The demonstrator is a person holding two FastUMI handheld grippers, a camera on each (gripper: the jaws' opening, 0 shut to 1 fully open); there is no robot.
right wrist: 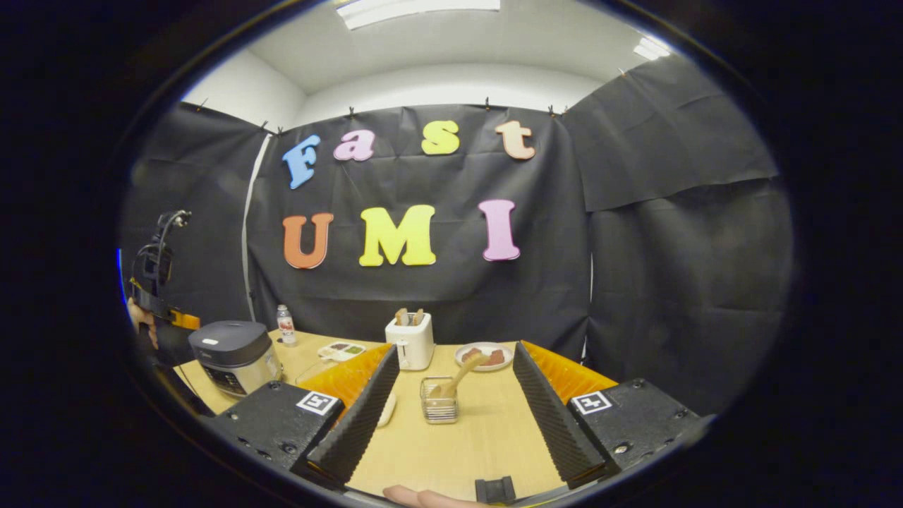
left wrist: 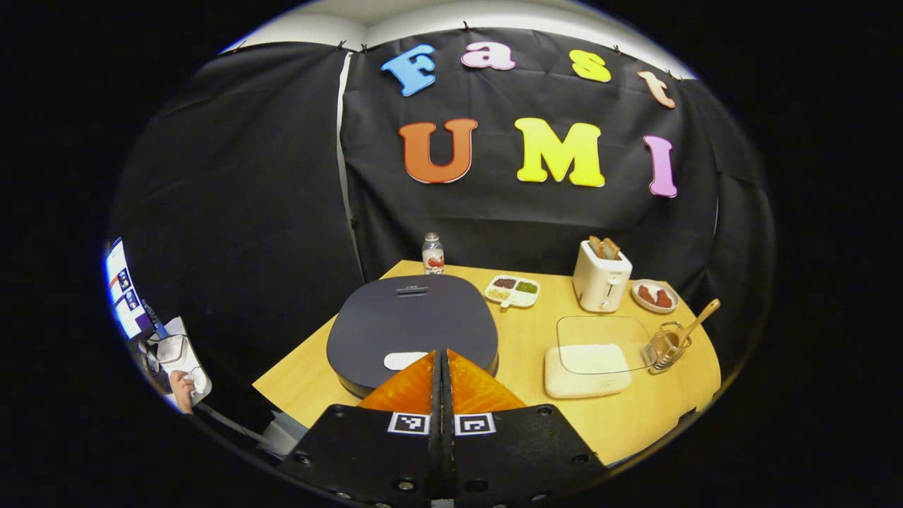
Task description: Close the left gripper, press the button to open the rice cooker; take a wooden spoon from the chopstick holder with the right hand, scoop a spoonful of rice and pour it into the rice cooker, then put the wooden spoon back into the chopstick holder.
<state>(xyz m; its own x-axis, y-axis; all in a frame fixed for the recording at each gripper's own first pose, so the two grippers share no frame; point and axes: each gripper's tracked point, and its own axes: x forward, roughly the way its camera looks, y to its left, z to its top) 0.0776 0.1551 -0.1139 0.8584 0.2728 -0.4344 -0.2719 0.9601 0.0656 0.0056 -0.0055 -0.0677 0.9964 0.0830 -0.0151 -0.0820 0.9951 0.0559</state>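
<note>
Even bright overhead light from ceiling panels (right wrist: 416,10) in right gripper view — soft shadows on table (right wrist: 451,437), mild sheen on cooker lid (left wrist: 413,321). Strong fisheye bending at edges — rims slightly blurred.

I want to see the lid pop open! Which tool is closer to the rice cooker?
Left. The left tool hangs shut just over the rice cooker, by its white button. The right tool is open farther off, facing the chopstick holder.

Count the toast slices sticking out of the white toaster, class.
2. Both slices stand side by side in the slots on top of the toaster, at the table's back by the cloth wall. Anything deeper in the slots would be hidden.
</note>
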